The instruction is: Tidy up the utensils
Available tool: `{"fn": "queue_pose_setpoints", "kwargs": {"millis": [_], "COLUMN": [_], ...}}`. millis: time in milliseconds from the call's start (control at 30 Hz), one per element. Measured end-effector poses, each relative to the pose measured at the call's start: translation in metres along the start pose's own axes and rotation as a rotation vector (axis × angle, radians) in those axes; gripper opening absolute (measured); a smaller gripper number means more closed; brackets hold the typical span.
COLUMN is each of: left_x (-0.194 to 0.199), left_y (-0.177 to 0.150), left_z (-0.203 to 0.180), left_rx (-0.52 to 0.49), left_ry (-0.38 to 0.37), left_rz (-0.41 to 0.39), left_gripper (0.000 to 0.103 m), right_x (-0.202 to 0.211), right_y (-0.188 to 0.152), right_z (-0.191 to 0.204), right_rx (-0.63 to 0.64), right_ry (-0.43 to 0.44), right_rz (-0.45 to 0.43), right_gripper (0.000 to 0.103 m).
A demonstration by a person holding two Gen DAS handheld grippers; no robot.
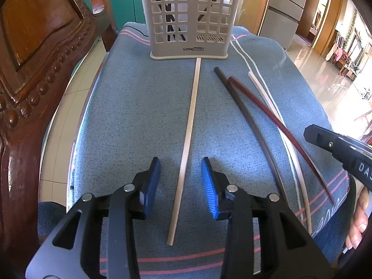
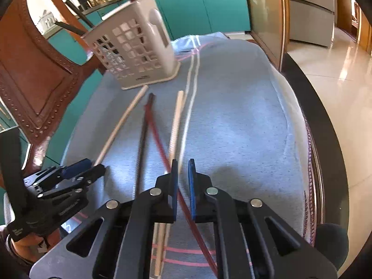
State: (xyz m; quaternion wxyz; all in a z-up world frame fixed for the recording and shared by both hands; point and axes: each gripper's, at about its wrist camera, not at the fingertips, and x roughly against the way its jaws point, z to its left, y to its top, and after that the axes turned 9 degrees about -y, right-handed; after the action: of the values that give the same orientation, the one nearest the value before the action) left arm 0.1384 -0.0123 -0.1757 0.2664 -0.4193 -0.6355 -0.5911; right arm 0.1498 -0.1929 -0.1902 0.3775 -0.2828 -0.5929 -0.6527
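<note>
A white slotted utensil holder (image 1: 189, 44) (image 2: 139, 69) stands at the far end of a blue cloth (image 1: 139, 116), with dark chopsticks inside. A beige chopstick (image 1: 190, 116) (image 2: 121, 121) lies flat between the fingers of my left gripper (image 1: 180, 162) (image 2: 95, 165). That gripper is open and its pads stay clear of the stick. To the right lie a dark brown chopstick (image 1: 246, 116) (image 2: 143, 134) and a pale one (image 1: 265, 93) (image 2: 174, 125). My right gripper (image 2: 183, 162) (image 1: 309, 134) is shut on a red chopstick (image 2: 158, 139) (image 1: 279, 123) that crosses the others.
A carved wooden chair (image 1: 34, 58) (image 2: 34, 81) stands close on the left of the cloth-covered table. Teal cabinets (image 2: 197, 4) are behind the holder, and a shiny tiled floor (image 2: 337, 81) lies to the right. A person's hand (image 1: 360, 220) holds the right gripper.
</note>
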Motion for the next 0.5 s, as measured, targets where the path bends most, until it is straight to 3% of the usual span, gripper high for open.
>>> {"fn": "queue_pose_setpoints", "kwargs": {"millis": [100, 233, 367, 500], "left_x": [0.0, -0.001, -0.001, -0.003], "left_y": [0.0, 0.0, -0.001, 0.0], "left_z": [0.0, 0.0, 0.001, 0.0], "left_rx": [-0.001, 0.002, 0.0, 0.0], "left_ry": [0.001, -0.005, -0.003, -0.002], "left_rz": [-0.001, -0.001, -0.003, -0.004], "left_gripper": [0.039, 0.042, 0.044, 0.047], "right_x": [-0.005, -0.009, -0.005, -0.017], "right_y": [-0.001, 0.004, 0.012, 0.022], "right_z": [0.005, 0.014, 0.028, 0.055], "right_rx": [0.023, 0.046, 0.078, 0.194], "right_ry": [-0.008, -0.024, 0.011, -0.039], "right_rz": [0.015, 0.006, -0.025, -0.007], "right_gripper": [0.011, 0.026, 0.03, 0.03]}}
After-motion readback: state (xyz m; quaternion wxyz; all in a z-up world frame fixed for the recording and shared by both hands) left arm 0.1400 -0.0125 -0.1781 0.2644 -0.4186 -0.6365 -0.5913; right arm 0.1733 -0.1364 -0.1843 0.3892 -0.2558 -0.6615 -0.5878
